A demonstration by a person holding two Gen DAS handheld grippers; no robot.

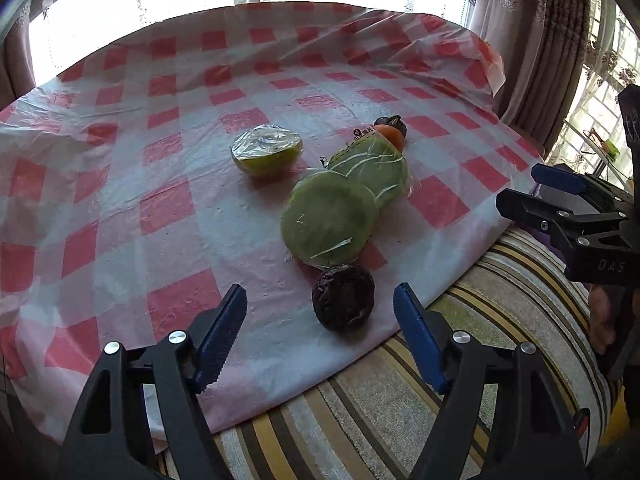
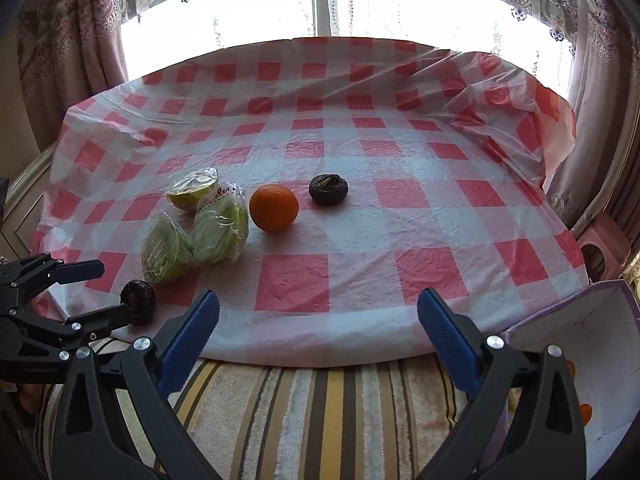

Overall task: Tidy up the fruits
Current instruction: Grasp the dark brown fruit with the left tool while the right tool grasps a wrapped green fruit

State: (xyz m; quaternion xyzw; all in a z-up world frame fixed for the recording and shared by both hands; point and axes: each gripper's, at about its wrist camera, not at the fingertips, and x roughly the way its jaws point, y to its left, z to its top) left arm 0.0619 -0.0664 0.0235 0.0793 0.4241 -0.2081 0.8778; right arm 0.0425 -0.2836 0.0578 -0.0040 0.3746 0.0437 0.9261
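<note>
Fruits on the checked cloth [image 2: 360,208], located relative to the orange [image 2: 274,207]. Just left of the orange lie two wrapped green halves in a clear bag [image 2: 218,232], with a film-covered green half [image 2: 194,190] behind them. A dark wrinkled fruit [image 2: 329,189] sits just right of the orange; a second dark fruit [image 1: 343,297] lies nearest the cloth's front edge, well left of the orange in the right wrist view. The left gripper [image 1: 320,336] hangs low before this second dark fruit, jaws spread wide and holding nothing. The right gripper [image 2: 318,332] hangs over the striped towel [image 2: 320,408], short of the orange, jaws likewise spread and empty.

Likely hazards: a closing finger may nudge the round dark fruit off the nearby edge; slick film may slip between the pads; the loose cloth may drag and set the orange rolling.
</note>
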